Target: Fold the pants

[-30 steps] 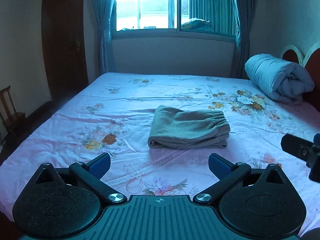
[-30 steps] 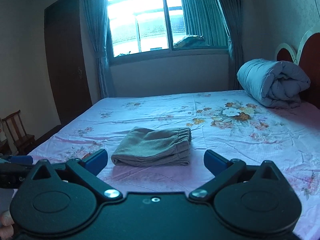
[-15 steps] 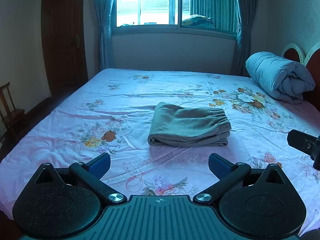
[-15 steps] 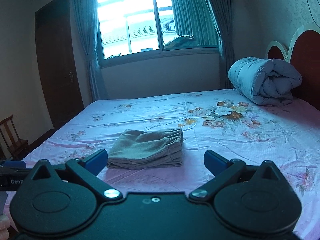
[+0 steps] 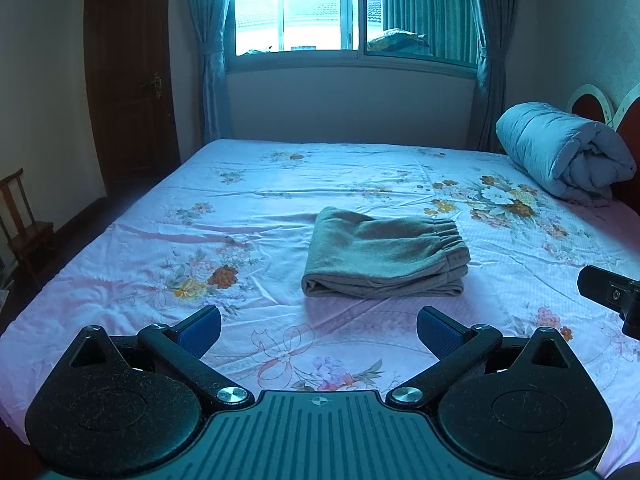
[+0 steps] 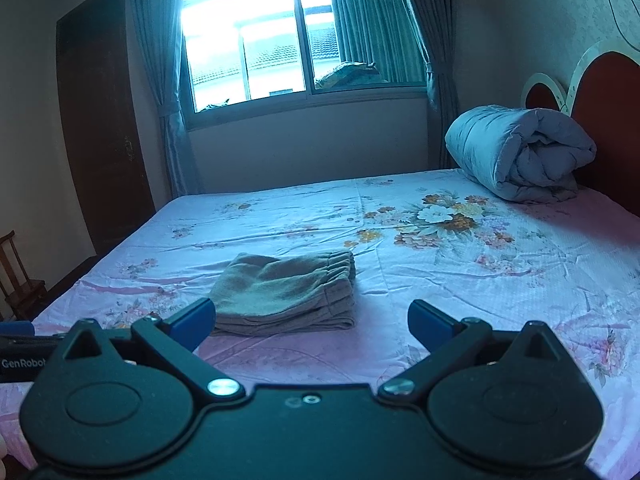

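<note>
Evidently folding is finished: the pants (image 5: 384, 254) lie stacked mid-bed (image 5: 120, 264), both grippers' jaws released and clear; nothing remains but withdrawing.

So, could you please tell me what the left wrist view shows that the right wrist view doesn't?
Only the left wrist view shows the door handle and the right gripper's black body at its right edge. Only the right wrist view shows the "GenRobot" lettering on the left gripper's body and more of the red headboard. Both show the folded pants lying on the floral sheet, the rolled duvet, the window, and an open, empty gripper.
</note>
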Action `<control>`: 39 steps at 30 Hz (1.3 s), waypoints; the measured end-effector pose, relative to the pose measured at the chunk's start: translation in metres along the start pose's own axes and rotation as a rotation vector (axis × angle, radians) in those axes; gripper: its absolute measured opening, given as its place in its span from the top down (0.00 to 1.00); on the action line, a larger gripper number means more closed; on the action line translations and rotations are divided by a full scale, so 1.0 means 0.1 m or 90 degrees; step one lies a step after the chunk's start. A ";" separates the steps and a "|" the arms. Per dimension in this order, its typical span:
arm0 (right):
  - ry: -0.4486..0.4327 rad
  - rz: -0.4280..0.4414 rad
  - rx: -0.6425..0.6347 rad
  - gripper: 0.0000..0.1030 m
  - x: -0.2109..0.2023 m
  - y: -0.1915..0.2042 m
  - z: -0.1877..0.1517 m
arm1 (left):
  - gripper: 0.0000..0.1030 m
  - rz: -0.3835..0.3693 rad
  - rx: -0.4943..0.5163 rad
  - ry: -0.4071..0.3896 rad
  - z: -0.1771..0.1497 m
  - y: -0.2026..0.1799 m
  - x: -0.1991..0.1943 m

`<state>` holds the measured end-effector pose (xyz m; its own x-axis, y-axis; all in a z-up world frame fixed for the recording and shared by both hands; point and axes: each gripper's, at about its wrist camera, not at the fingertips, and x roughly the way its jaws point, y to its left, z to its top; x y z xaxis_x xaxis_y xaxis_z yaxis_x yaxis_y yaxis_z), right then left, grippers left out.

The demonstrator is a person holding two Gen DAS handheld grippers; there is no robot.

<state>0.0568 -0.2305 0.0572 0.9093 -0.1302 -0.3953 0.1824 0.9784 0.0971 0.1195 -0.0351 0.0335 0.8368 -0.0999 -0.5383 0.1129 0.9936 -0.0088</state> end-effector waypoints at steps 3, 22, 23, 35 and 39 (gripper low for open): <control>0.003 0.001 0.003 0.06 0.00 -0.02 0.00 | 0.00 0.000 0.000 -0.003 0.02 0.00 0.00; 0.013 0.007 0.010 0.06 0.08 -0.05 0.03 | 0.00 -0.003 0.016 0.007 0.03 -0.09 0.08; 0.014 0.007 0.011 0.06 0.08 -0.05 0.03 | 0.00 -0.006 0.016 0.007 0.03 -0.10 0.09; 0.021 0.007 0.015 0.06 0.14 -0.07 0.01 | 0.00 -0.031 0.004 0.025 0.04 -0.14 0.20; 0.021 0.007 0.015 0.06 0.16 -0.07 0.01 | 0.00 -0.026 0.010 0.025 0.05 -0.16 0.23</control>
<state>0.0701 -0.2400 0.0512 0.8981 -0.1141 -0.4247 0.1821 0.9755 0.1231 0.1393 -0.0539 0.0250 0.8099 -0.1375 -0.5702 0.1546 0.9878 -0.0187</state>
